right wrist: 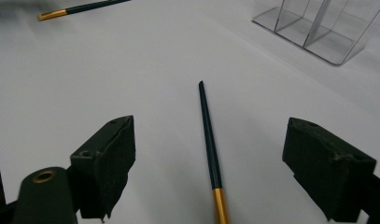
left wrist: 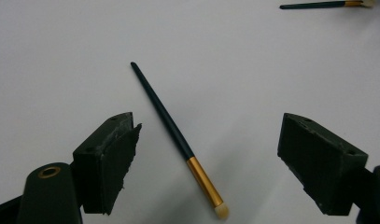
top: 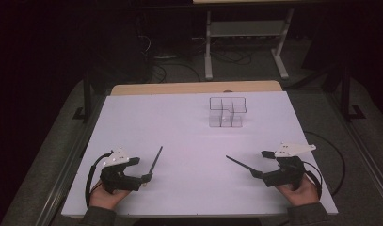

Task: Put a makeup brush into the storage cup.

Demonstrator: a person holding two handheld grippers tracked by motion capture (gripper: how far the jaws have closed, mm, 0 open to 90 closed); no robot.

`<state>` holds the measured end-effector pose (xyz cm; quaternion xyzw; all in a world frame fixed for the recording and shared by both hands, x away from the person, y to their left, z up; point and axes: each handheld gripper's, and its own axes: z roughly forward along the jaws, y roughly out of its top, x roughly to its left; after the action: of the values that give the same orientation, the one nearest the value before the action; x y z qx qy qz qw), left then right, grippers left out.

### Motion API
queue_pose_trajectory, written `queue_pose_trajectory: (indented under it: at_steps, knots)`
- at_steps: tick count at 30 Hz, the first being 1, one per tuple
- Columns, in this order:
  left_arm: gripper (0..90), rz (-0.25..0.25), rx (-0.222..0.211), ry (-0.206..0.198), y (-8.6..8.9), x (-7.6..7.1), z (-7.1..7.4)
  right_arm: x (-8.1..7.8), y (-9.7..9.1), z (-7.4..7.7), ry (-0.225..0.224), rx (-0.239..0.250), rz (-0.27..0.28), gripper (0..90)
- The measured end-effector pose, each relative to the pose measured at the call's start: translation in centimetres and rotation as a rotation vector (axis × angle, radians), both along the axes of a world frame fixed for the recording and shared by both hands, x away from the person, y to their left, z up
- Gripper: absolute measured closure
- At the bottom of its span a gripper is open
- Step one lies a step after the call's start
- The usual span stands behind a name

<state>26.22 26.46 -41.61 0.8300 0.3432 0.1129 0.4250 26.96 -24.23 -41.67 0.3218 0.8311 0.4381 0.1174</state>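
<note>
Two slim make-up brushes with dark handles and gold ferrules lie flat on the white table top (top: 179, 141). The left brush (top: 155, 162) (left wrist: 173, 128) lies between the wide-apart jaws of my left gripper (top: 141, 169) (left wrist: 211, 127), its pale bristle tip nearest the camera, and no pad touches it. The right brush (top: 238, 165) (right wrist: 210, 144) lies likewise between the jaws of my right gripper (top: 260, 164) (right wrist: 213, 131), handle end pointing away, untouched. A clear acrylic organizer (top: 227, 113) (right wrist: 313, 28) with several compartments stands at the far middle of the table.
Each gripper view catches the other brush farther off: right brush (left wrist: 318, 4), left brush (right wrist: 80, 8). A wooden strip (top: 194, 87) edges the table's far side. Beyond it, a dark floor holds cables and a white metal frame (top: 245, 42).
</note>
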Motion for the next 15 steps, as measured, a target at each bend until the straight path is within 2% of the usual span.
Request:
queue_pose_trajectory:
  at_steps: [15]
  knots:
    - [18.5,0.004,-0.013,0.005,0.05,0.10,0.34,0.09,-0.11,0.01,-0.004,0.002,-0.008,15.9]
